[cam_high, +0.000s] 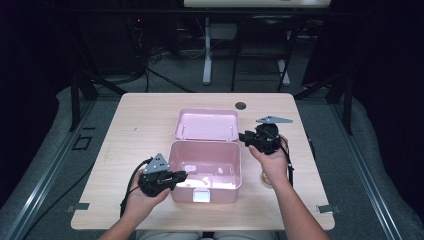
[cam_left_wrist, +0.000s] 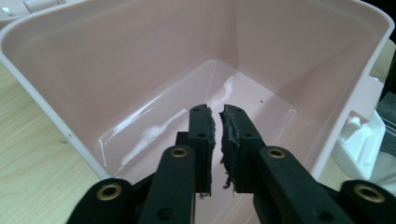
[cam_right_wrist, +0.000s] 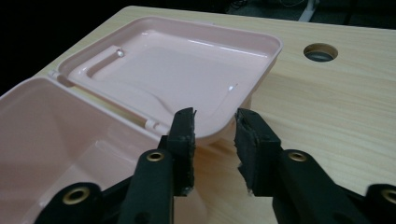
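Note:
A pink plastic box (cam_high: 205, 146) stands in the middle of the table, its hinged lid (cam_high: 207, 125) folded flat behind it, inside up. The box looks empty. My left gripper (cam_high: 181, 176) rests at the box's front left rim; in the left gripper view its tips (cam_left_wrist: 217, 112) point down into the box (cam_left_wrist: 116, 60), a narrow gap between the worn pads and nothing in it. My right gripper (cam_high: 242, 136) sits at the lid's right corner. In the right gripper view its jaws (cam_right_wrist: 215, 116) stand open, just short of the lid's (cam_right_wrist: 177, 65) corner edge.
The light wooden table (cam_high: 140, 125) has a round cable hole (cam_high: 240, 105) behind the lid, also in the right gripper view (cam_right_wrist: 320, 52). A white latch (cam_high: 201, 195) sits on the box's front wall. A small tan round thing (cam_high: 266, 178) lies under the right wrist.

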